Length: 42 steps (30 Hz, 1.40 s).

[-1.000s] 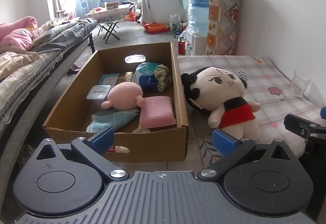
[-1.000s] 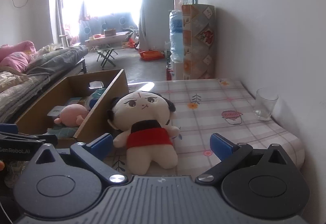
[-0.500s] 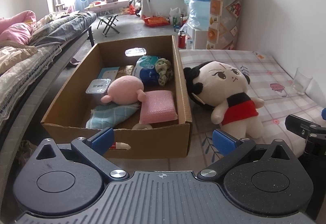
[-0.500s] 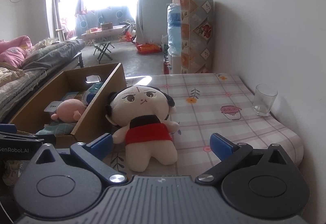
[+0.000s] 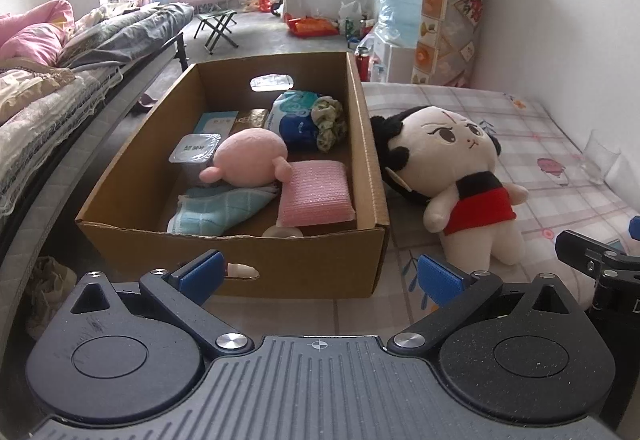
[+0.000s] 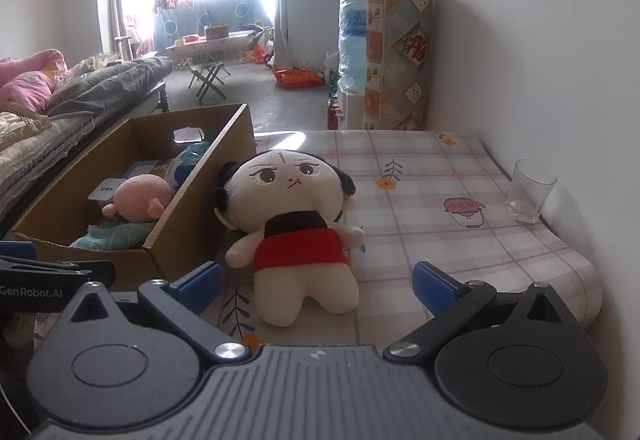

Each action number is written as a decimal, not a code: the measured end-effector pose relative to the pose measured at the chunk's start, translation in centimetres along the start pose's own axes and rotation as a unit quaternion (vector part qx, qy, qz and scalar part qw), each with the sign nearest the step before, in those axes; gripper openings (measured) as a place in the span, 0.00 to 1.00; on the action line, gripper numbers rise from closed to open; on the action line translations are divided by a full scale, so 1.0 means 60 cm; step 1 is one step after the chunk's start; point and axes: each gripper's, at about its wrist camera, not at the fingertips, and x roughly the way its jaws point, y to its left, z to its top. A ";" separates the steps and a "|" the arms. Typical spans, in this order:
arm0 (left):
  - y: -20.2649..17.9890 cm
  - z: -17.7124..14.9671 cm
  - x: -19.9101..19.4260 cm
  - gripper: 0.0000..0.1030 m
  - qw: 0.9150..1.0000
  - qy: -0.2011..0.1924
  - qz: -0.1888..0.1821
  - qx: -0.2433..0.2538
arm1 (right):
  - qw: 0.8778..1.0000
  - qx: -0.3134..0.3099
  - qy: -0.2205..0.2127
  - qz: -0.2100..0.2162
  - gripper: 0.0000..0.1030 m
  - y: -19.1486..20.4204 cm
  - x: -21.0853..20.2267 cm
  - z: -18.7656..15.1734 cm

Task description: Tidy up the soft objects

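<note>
A cream plush doll (image 6: 292,216) with black hair and a red skirt lies on its back on the checked tablecloth (image 6: 432,176), head against the cardboard box (image 5: 372,176). The same doll (image 5: 460,176) shows right of the box in the left wrist view. Inside the box lie a pink plush toy (image 5: 248,160), a pink sponge (image 5: 316,192), a teal cloth (image 5: 224,208) and a blue wipes pack (image 5: 296,116). My left gripper (image 5: 318,274) is open before the box's near wall. My right gripper (image 6: 316,282) is open, just short of the doll's feet.
A clear glass (image 6: 530,190) stands near the wall at the table's right edge. A bed with bedding (image 5: 48,80) runs along the left. A water dispenser (image 6: 352,52) and a patterned cabinet (image 6: 396,56) stand beyond the table's far end.
Both grippers have lifted and tilted a little downward, so the box interior and doll show from higher up. Both stay open; no object has moved.
</note>
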 end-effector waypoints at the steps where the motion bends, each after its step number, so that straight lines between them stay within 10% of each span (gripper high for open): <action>1: 0.000 0.000 0.000 1.00 1.000 0.000 0.000 0.000 | 1.000 0.000 0.001 0.000 1.00 0.001 0.001 0.000; 42: -0.010 0.002 -0.004 1.00 1.000 -0.006 0.003 0.012 | 1.000 -0.013 0.005 -0.013 1.00 0.008 0.000 -0.003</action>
